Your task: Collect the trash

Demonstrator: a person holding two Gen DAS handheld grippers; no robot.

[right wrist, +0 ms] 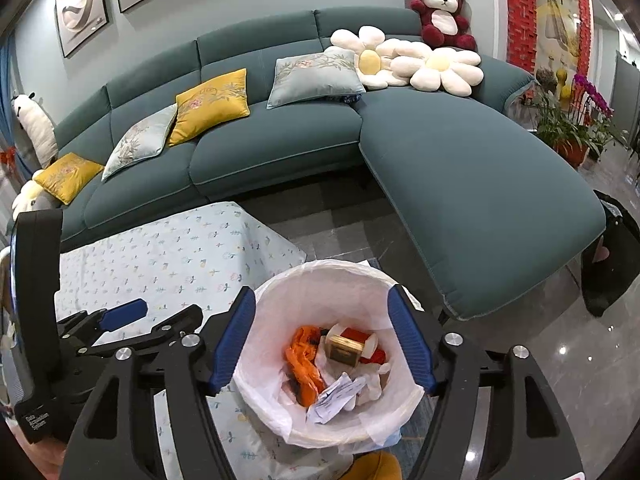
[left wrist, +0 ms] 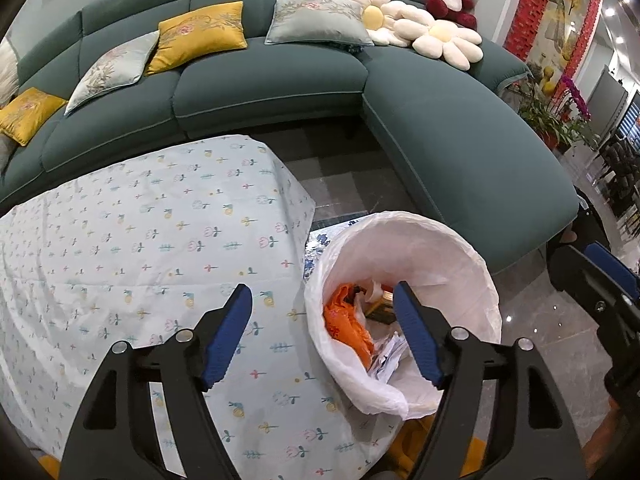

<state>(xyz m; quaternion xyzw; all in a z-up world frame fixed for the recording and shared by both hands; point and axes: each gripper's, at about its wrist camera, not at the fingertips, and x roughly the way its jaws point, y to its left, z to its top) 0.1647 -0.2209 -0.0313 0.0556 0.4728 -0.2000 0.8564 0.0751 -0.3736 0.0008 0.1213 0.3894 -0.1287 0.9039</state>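
Trash already fills the bottom of the white-lined round bin (left wrist: 404, 312) in the left wrist view, beside the floral-clothed counter (left wrist: 140, 248), whose visible top carries no litter. The left tool (left wrist: 324, 332) hangs wide open and empty, one finger over the cloth, one over the bin. From the right wrist view, the right tool (right wrist: 324, 340) straddles the bin mouth, equally open, holding nothing. Inside lie one orange plastic bag (right wrist: 306, 364), one gold-capped red bottle (right wrist: 352, 344) and some crumpled papers (right wrist: 340, 394). Collection looks nearly finished.
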